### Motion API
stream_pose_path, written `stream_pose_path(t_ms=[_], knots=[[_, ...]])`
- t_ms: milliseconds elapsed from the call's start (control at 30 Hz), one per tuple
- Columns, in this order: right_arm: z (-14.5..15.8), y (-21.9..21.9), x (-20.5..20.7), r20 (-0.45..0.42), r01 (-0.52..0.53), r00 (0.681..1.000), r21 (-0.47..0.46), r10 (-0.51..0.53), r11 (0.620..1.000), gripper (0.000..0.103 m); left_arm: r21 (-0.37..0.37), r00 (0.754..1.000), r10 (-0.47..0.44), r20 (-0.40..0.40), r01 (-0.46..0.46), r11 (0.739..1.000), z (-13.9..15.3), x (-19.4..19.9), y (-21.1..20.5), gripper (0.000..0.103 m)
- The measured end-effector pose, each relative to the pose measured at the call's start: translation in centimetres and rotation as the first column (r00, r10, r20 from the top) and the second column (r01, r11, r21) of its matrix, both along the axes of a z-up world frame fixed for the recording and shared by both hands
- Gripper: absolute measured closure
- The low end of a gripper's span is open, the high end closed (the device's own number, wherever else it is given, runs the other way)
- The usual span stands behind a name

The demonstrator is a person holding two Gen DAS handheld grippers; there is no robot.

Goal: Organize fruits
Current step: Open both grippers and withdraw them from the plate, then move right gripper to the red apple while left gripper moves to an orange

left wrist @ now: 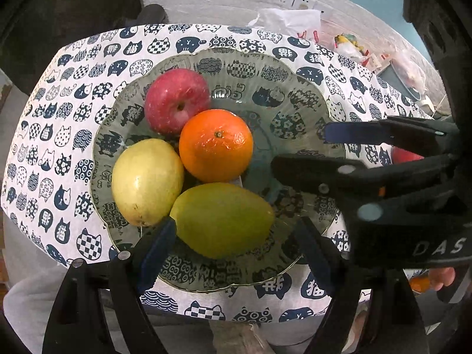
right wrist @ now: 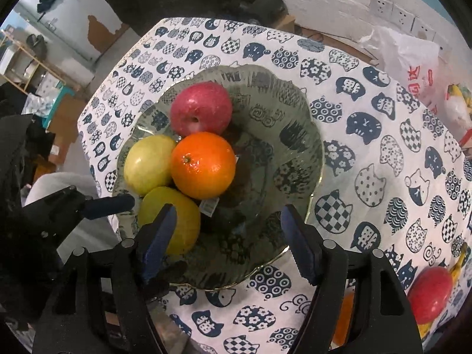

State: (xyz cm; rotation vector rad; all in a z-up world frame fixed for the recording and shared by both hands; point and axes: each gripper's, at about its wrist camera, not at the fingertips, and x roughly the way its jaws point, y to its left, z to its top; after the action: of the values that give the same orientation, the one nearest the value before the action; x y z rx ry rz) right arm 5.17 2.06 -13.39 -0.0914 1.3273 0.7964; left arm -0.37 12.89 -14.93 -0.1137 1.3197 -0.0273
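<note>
Left gripper [left wrist: 233, 244] jaws wide apart over near rim of glass plate [left wrist: 265, 67], straddling green mango [left wrist: 222, 219]; left pad touching or just beside it, cannot tell. Right gripper [right wrist: 228, 243] also spread wide, holding nothing, above bare plate centre. "DAS" readable on right gripper body. Plate holds red apple [left wrist: 177, 100], orange [left wrist: 216, 145], yellow-green pear [left wrist: 147, 181], clustered, touching. Cat-print tablecloth [right wrist: 383, 159] beneath; second red apple [right wrist: 430, 293] off-plate.

The glass plate [right wrist: 295, 135] holds 4 fruits bunched at its left side: apple [right wrist: 201, 108], orange [right wrist: 203, 165], yellow fruit [right wrist: 147, 166], green mango [right wrist: 184, 221]. The right gripper [right wrist: 228, 236] hovers spread above.
</note>
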Motion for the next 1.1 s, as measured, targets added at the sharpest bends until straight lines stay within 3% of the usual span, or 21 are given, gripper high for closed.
stream_pose_path(t_ms=[367,667,1100], knots=[[3.6,-4.3,0.1,0.079,0.078,0.994,-0.023,-0.076,0.997,0.029,0.016,0.999,-0.011,0.043,0.01,1.0,1.7,0.9,-1.4,0.018],[5.7,-10.4,-0.2,0.126,0.174,0.979,-0.08,-0.163,0.982,0.023,0.03,0.994,-0.083,0.073,0.081,0.996,3.1,1.5,-5.4,0.018],[4.4,-20.0,-0.2,0.074,0.326,0.945,-0.156,-0.318,0.932,0.022,0.054,0.974,-0.21,0.081,0.207,0.977,3.9,2.5,-12.2,0.018]])
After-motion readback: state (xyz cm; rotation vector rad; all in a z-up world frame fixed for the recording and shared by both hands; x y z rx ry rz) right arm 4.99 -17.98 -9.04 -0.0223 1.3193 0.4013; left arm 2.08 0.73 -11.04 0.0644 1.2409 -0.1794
